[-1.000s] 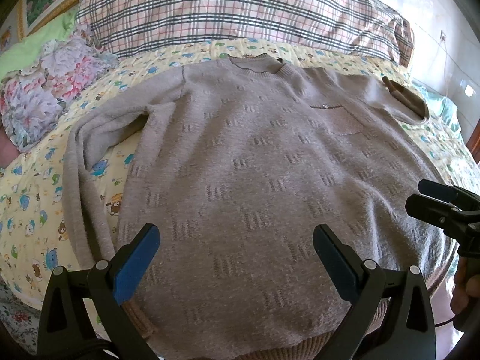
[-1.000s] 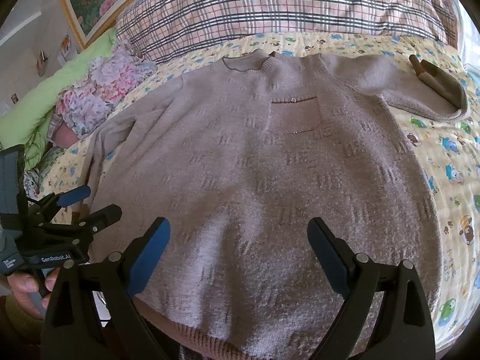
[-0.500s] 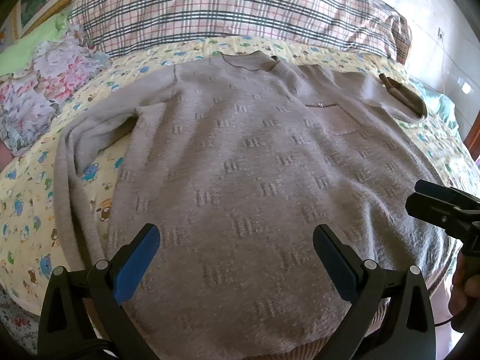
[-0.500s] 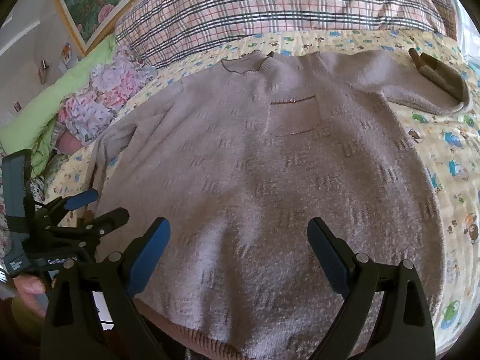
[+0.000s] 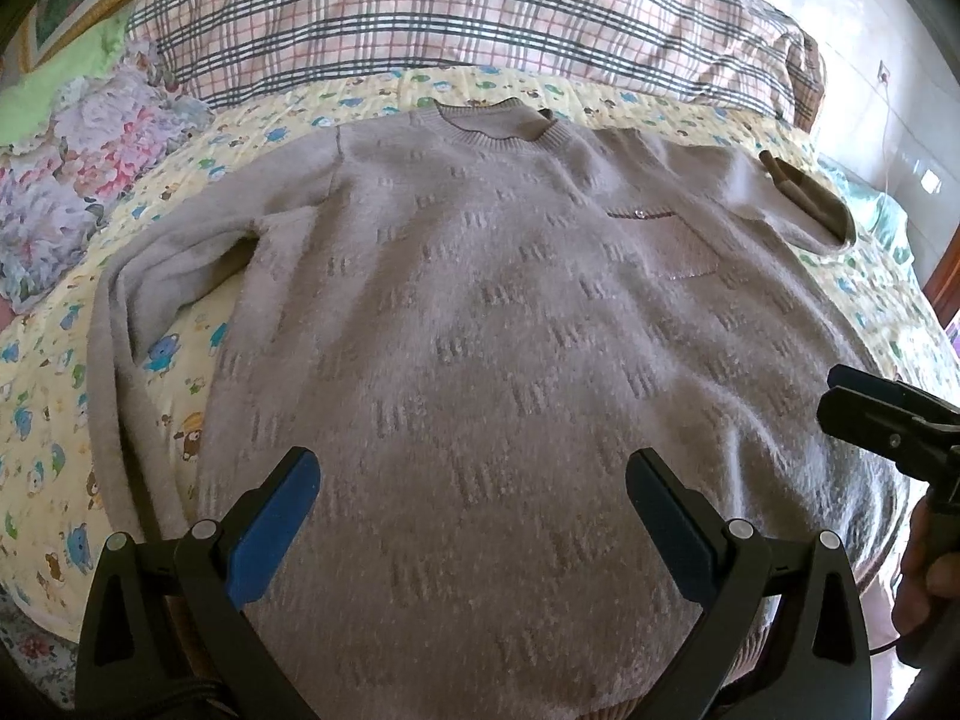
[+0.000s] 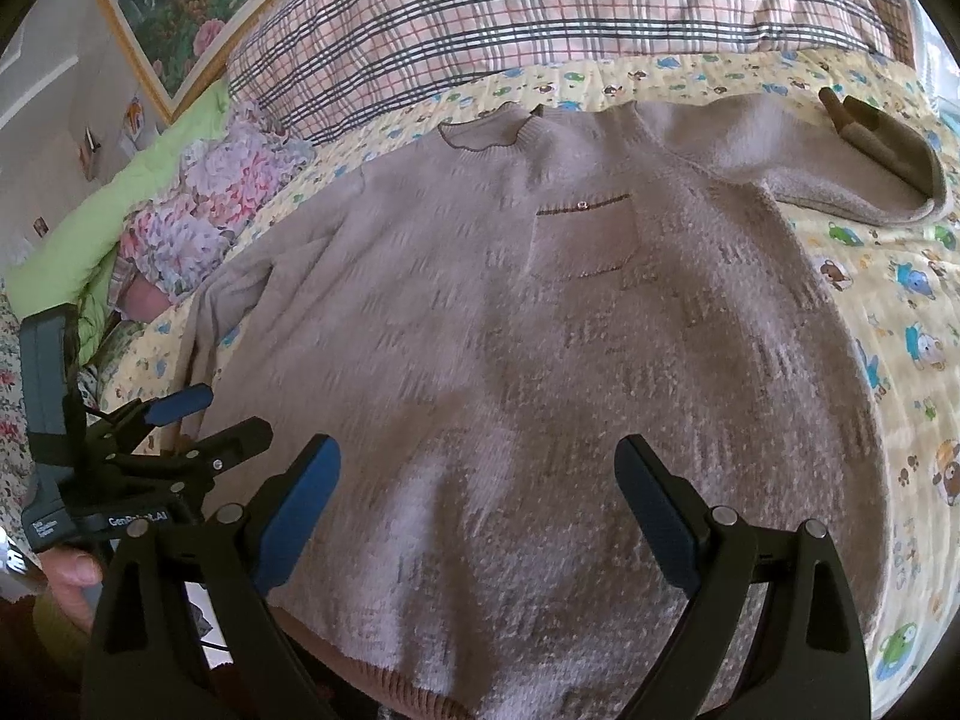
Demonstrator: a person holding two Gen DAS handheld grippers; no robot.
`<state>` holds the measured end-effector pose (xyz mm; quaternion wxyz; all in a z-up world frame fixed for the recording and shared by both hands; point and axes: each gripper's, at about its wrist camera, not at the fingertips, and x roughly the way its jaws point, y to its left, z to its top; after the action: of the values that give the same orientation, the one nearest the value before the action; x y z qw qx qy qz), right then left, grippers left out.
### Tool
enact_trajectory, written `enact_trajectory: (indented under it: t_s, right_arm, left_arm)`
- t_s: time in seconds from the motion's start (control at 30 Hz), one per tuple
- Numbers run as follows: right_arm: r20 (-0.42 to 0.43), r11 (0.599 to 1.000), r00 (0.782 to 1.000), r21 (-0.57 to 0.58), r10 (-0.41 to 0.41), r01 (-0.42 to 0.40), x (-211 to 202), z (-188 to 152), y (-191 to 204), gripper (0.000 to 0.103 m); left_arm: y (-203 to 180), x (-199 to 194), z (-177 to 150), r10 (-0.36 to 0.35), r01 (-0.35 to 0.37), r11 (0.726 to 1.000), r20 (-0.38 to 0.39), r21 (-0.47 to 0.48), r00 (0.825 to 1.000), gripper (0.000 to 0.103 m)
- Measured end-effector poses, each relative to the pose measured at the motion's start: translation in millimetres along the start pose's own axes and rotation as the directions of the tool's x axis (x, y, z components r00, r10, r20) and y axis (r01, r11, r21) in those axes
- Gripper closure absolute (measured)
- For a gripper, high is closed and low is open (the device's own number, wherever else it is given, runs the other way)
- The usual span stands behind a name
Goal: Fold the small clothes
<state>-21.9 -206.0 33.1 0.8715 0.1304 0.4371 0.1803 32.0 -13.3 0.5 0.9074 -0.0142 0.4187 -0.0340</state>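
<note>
Left wrist view: one beige knit sweater [image 5: 516,324] lies flat, front up, on a yellow cartoon-print sheet [image 5: 54,396], neck toward the plaid pillow [image 5: 456,12], hem at the near bed edge. Left gripper [image 5: 471,516] hovers over the lower body of the sweater, jaws spread wide, holding nothing. Bare sheet shows left of the sweater, beside the bent sleeve [image 5: 162,276]. Right gripper [image 5: 888,420] pokes in at the right edge, can't tell its jaws here. Right wrist view: right gripper [image 6: 477,495] over the hem area, jaws spread, empty. Sweater [image 6: 540,360] is fuzzy, with raised dash patterns, one chest pocket [image 6: 579,240], ribbed collar. Other sleeve [image 6: 840,180] stretches right, cuff folded. Open sheet [image 6: 900,360] on the right. Left gripper [image 6: 198,426] sits low left by the sweater's side edge, jaws apart. Floral bedding [image 6: 204,204] far left.
</note>
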Motion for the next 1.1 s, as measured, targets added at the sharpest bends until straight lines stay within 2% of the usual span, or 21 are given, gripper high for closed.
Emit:
enact_trajectory:
  t_s: [0.23,0.33,0.57,0.63,0.83,1.03,1.1]
  right_arm:
    - [0.034,0.999,0.999,0.032,-0.023,0.022,-8,22,-28,0.010]
    - [0.034,0.996,0.997,0.058,-0.066,0.064,-15,38,-50,0.010]
    - [0.098,0.985,0.984,0.100,-0.149,0.139,-34,85,-108,0.010]
    - [0.104,0.980,0.980,0.119,-0.170,0.157,-38,98,-125,0.010]
    - [0.114,0.954,0.952,0.139,-0.283,0.267,-43,136,-185,0.010]
    - [0.137,0.914,0.910,0.172,-0.392,0.368,-42,182,-261,0.010]
    - [0.110,0.894,0.894,0.181,-0.433,0.411,-33,197,-279,0.015]
  left_arm:
    - [0,11,16,0.021,-0.020,1.000,-0.013,0.023,1.000,0.001]
    - [0,15,30,0.031,-0.031,0.999,0.001,0.025,1.000,0.001]
    - [7,33,72,0.056,-0.056,0.998,0.008,0.010,0.998,0.001]
    - [11,40,84,0.032,-0.032,0.999,-0.004,-0.007,0.999,0.001]
    - [21,68,118,0.036,-0.036,0.999,-0.026,-0.017,0.999,0.001]
    - [34,101,150,0.058,-0.059,0.998,-0.030,-0.017,0.998,0.001]
    - [38,114,155,0.059,-0.061,0.998,-0.051,-0.024,0.997,0.001]
